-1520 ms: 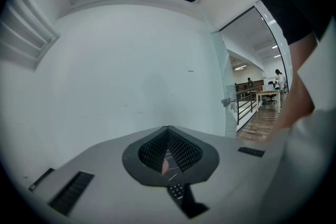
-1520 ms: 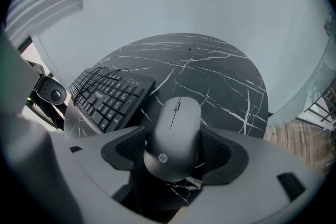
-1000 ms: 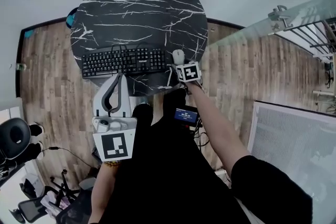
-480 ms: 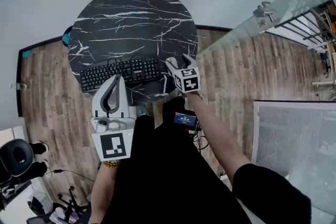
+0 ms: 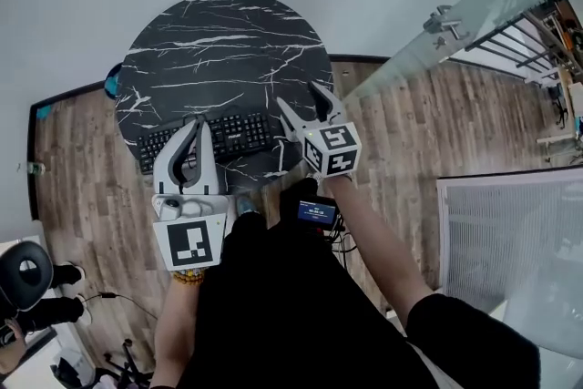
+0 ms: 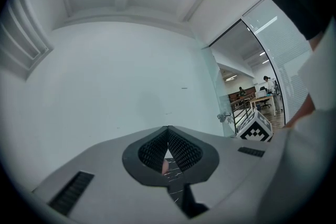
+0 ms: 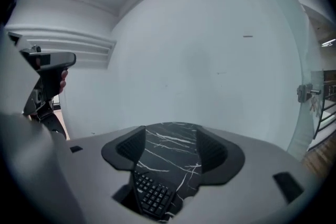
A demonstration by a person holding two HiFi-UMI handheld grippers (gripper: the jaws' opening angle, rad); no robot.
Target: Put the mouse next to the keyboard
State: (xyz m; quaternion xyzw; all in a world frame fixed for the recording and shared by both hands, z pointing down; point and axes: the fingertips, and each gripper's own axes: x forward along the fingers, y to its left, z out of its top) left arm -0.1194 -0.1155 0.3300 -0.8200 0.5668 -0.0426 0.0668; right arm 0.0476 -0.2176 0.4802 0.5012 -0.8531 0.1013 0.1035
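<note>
A black keyboard (image 5: 232, 134) lies along the near edge of the round black marble table (image 5: 228, 41). I cannot make out the mouse; the spot by the keyboard's right end is hidden behind my right gripper (image 5: 299, 97). That gripper hovers above the table's near right edge, jaws spread wide and empty. In the right gripper view the table (image 7: 170, 144) and the keyboard (image 7: 152, 194) show in the gap between the pads. My left gripper (image 5: 193, 123) is held over the keyboard's left half, its tips touching with nothing between them (image 6: 168, 136).
A white wall stands behind the table and wood floor (image 5: 82, 150) surrounds it. A glass partition (image 5: 474, 5) with a railing rises at the right. An office chair (image 5: 18, 278) sits at lower left. A small lit screen (image 5: 316, 212) hangs at the person's waist.
The mouse was in view by the keyboard's right end a second ago; the right gripper, open, has since lifted toward the camera and covers that spot. The left gripper rose too.
</note>
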